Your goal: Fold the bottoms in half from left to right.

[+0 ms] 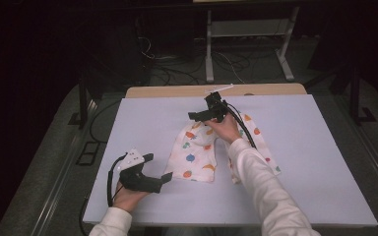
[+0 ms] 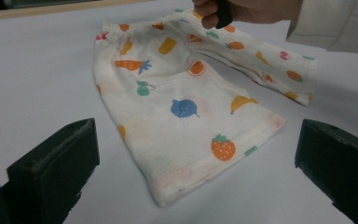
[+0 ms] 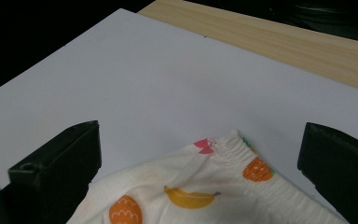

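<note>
**Fruit-print trousers laid flat; both grippers poised at opposite ends**

Nearest the person, at about 7 o'clock on the white table sheet (image 1: pixel 300 162), the left gripper (image 1: pixel 158 167) rests low in the left hand (image 1: pixel 128 196); its jaws stand wide apart and hold nothing; they point toward 2 o'clock, squarely at the hem of the near trouser leg, which lies just beyond them; this reads as a stance chosen to take that hem next.

At the centre of the sheet lie the small fruit-print trousers (image 1: pixel 197 152), (image 2: pixel 182 112), cream cloth with strawberries, bananas and carrots; the two legs splay toward 6 and 4 o'clock and the elastic waistband points to 12; the garment lies mostly flat with a soft ridge between the legs, so it appears spread for folding or smoothing.

Farther off, at the 12 o'clock end, the right hand (image 1: pixel 225 129) carries the right gripper (image 1: pixel 193 115) over the waistband (image 3: pixel 235 142); in the right gripper view the jaws are wide open either side of the waistband's corner, with cloth between but not pinched; the judgement is that a grip on the waistband is in preparation.

Beyond the sheet, a wooden table edge (image 1: pixel 187 91) runs along the far side.
</note>
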Tool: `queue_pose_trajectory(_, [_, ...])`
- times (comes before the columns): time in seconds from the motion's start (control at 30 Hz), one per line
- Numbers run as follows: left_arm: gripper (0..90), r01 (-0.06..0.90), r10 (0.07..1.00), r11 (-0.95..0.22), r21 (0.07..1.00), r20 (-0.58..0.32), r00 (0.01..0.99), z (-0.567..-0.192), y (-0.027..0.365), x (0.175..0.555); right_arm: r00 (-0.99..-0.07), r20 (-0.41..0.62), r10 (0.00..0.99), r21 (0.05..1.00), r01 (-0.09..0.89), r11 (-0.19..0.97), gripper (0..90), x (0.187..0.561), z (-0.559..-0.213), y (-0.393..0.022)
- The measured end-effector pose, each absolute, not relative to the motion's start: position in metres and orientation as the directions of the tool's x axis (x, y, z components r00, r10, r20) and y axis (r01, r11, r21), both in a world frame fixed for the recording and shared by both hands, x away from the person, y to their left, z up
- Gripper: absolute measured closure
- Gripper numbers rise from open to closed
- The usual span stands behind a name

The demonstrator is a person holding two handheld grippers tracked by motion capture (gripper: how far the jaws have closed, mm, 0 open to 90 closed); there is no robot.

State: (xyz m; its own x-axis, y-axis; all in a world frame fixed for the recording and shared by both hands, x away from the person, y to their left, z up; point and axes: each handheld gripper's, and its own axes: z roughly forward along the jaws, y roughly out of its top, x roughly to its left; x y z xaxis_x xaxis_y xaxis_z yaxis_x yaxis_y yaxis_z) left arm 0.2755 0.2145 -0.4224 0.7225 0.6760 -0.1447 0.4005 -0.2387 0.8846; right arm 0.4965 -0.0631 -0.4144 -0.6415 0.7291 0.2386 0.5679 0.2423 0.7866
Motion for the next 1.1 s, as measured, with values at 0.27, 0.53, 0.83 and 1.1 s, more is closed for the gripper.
queue_pose_trajectory(0.27, [0.0, 0.4, 0.674, -0.242, 0.884, -0.143, 0.725, -0.422, 0.214, 0.276, -0.6, 0.202, 0.774, 0.772, 0.584, 0.251, 11.6, 0.506, -0.419, -0.051])
queue_pose_trajectory(0.53, [0.0, 0.4, 0.671, -0.244, 0.884, -0.144, 0.727, -0.423, 0.214, 0.276, -0.58, 0.204, 0.789, 0.767, 0.595, 0.239, 13.9, 0.515, -0.422, -0.048])
queue_pose_trajectory(0.83, [0.0, 0.399, 0.667, -0.249, 0.883, -0.142, 0.731, -0.423, 0.213, 0.277, -0.569, 0.189, 0.801, 0.751, 0.609, 0.256, 18.4, 0.519, -0.433, -0.042])
queue_pose_trajectory(1.1, [0.0, 0.401, 0.665, -0.251, 0.881, -0.144, 0.732, -0.424, 0.212, 0.277, -0.563, 0.179, 0.807, 0.743, 0.614, 0.265, 29.1, 0.522, -0.437, -0.039])
